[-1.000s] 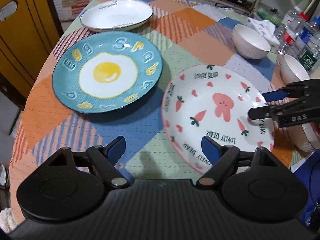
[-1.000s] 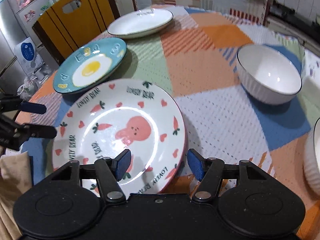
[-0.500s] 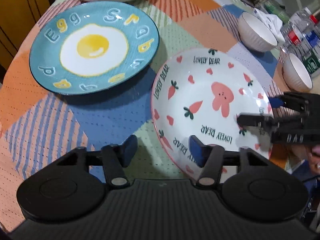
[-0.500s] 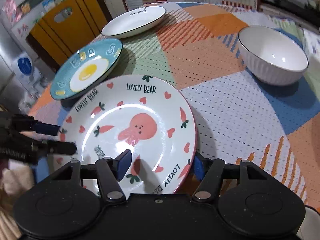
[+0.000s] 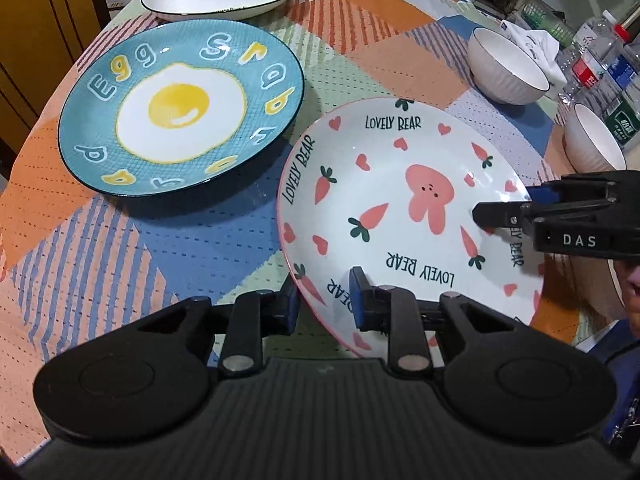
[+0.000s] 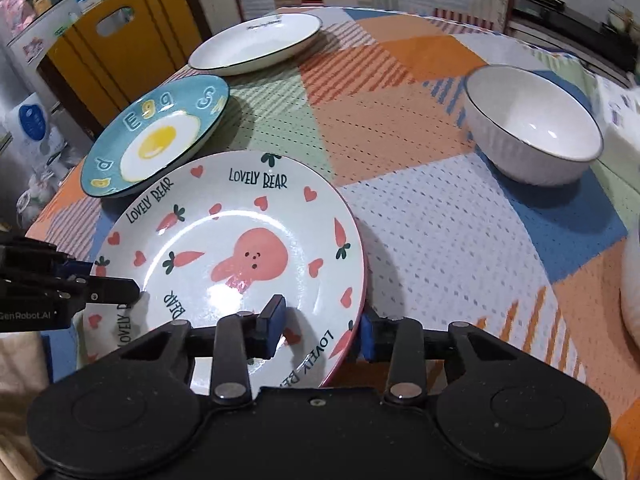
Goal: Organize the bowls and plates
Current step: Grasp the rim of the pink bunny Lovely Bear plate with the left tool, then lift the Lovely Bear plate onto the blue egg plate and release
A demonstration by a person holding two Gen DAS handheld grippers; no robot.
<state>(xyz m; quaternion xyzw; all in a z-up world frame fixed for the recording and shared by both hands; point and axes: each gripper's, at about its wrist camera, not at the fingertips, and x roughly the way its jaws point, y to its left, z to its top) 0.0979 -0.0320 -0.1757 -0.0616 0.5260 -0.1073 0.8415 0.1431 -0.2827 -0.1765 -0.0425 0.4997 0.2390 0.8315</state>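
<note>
Rabbit plate — rim straddled by left gripper and right gripper (both just closing in); grip cannot be confirmed.

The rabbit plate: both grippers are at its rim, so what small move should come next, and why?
Probably finish closing, then lift. The left gripper and right gripper have just been closing, each astride the rabbit plate rim on opposite sides, apparently for stacking onto the egg plate.

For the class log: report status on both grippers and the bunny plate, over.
Left gripper, right gripper just closing, each astride bunny plate rim, opposite sides. Plate on tablecloth. Egg plate close beside.
</note>
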